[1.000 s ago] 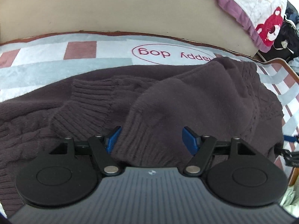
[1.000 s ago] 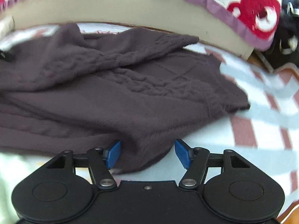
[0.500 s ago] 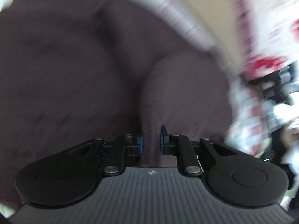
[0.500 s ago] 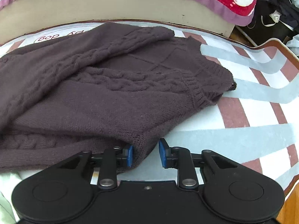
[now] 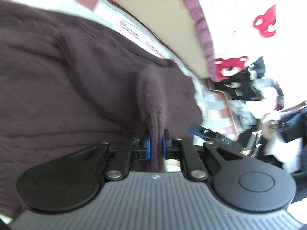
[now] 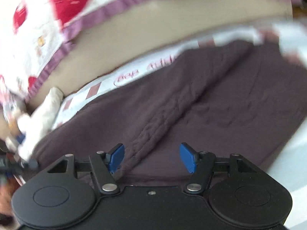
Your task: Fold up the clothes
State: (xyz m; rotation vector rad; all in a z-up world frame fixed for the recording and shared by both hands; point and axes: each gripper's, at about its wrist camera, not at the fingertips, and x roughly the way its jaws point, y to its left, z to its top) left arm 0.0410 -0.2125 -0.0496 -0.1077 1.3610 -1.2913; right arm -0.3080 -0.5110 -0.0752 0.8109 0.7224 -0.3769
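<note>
1. Two tools work one dark knitted sweater (image 5: 76, 88), which lies spread on a striped mat (image 5: 216, 113) beside a bed with a bear-print quilt (image 5: 249, 28).
2. The left tool (image 5: 155, 145) is clamped on a bunched ridge of the knit, its blue pads pressing the fabric from both sides and closing a little further; the ridge runs straight ahead from its tips.
3. The right tool (image 6: 151, 157) stands wide, its jaws opening with nothing pinched (the sweater lies just under and ahead of them). A cabled band (image 6: 159, 115) runs from between its fingers diagonally up to the right.
4. So the left hand is the one holding cloth; the coming fold probably turns on carrying that ridge across the sweater's body, which stretches left of the left tool.
5. A second ago both tools straddled sweater edges while open; the left has since closed and lifted its piece, and the right has let go.
</note>
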